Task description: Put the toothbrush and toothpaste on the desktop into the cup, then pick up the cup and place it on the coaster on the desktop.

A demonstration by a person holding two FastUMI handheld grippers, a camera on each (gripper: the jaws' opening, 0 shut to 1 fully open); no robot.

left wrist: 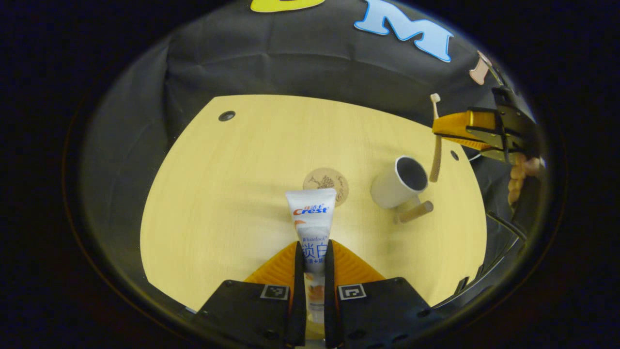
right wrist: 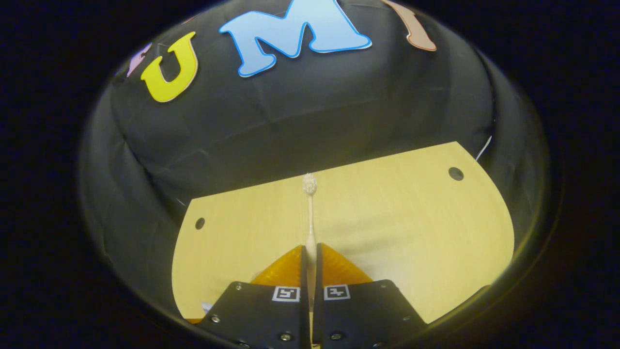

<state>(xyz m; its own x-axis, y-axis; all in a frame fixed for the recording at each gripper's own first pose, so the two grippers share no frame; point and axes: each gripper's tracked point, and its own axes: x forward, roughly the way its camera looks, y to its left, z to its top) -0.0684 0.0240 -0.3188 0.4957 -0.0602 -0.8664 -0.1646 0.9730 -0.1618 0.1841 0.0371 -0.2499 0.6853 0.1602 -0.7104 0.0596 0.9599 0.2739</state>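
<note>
While left tool [left wrist: 315, 271] clamps toothpaste [left wrist: 312, 220], toothbrush [left wrist: 436, 145] hangs above cup [left wrist: 399, 183]

— Where are the items?
— The white toothpaste [left wrist: 312, 223] tube stands up off the desk; the pale toothbrush [left wrist: 435, 145] hangs bristles-up just above the white cup [left wrist: 400, 182].
— And the coaster [left wrist: 325, 182]?
— Round, flat, left of the cup.

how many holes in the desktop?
2. Left gripper view: one hole at the far left corner, another at the far right, behind the toothbrush. Near edge is hidden by the claws, so more possible.
</note>
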